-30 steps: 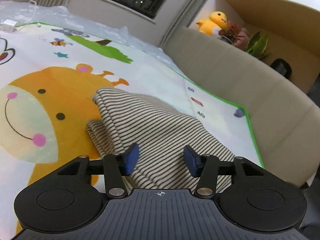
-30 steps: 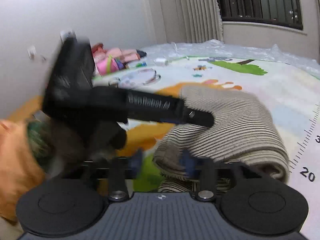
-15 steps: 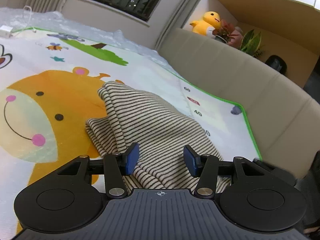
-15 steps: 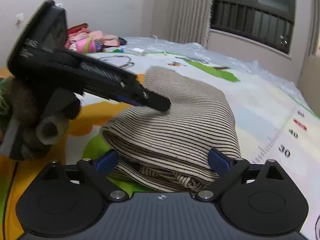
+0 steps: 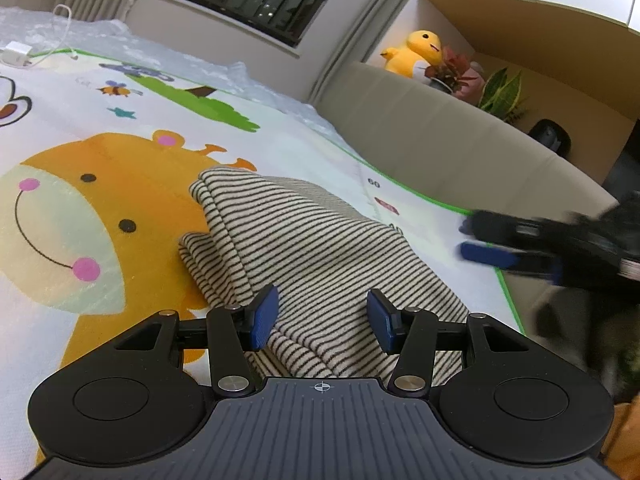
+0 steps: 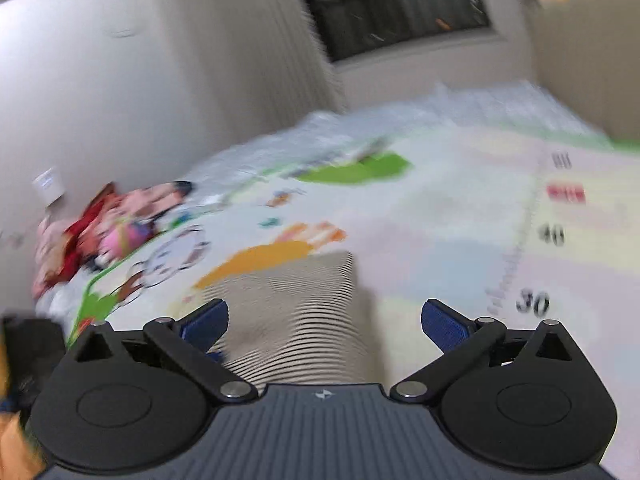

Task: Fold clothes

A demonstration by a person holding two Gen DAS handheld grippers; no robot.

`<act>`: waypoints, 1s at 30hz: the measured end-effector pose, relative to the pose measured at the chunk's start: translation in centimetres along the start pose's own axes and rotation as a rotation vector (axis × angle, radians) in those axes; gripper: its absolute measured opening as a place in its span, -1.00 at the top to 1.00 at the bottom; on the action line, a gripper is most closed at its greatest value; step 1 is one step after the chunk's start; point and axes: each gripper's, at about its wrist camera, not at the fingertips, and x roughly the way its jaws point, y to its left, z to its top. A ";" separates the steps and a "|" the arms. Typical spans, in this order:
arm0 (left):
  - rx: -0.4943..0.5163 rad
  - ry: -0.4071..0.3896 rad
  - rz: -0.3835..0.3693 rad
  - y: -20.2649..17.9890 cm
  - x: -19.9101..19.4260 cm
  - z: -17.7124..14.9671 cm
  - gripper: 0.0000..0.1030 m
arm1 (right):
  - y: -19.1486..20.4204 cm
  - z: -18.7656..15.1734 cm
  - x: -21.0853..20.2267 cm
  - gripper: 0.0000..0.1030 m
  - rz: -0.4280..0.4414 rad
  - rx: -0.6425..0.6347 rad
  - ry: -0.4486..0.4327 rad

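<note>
A folded striped garment [image 5: 312, 256], cream with thin dark lines, lies on a children's play mat [image 5: 100, 120] printed with an orange giraffe, its far corner over the giraffe's cheek and its near part reaching under the left gripper [image 5: 322, 318]. That gripper hangs just over the fabric with its blue pads partly apart and nothing pinched between them. The right gripper [image 6: 324, 326] has just been opening and now stands spread wide, released, with the striped cloth lying below and between its fingers, untouched by them; its picture is smeared by motion. In the left wrist view it appears blurred at the mat's green edge, beside a beige sofa [image 5: 440, 136]. A yellow plush duck [image 5: 412, 54] sits behind the sofa.
</note>
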 end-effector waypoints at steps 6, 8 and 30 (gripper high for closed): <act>-0.023 0.036 0.044 0.5 -0.5 -0.6 -0.47 | -0.4 -2.0 4.3 -0.80 0.106 0.132 0.151; -0.048 0.055 0.060 1.2 -0.5 -1.1 -0.83 | 1.4 -1.9 3.2 -0.80 0.118 0.041 0.106; -0.040 0.034 0.057 1.2 -0.6 -2.1 -0.89 | 3.3 -6.4 1.5 -0.99 -0.058 -0.296 0.085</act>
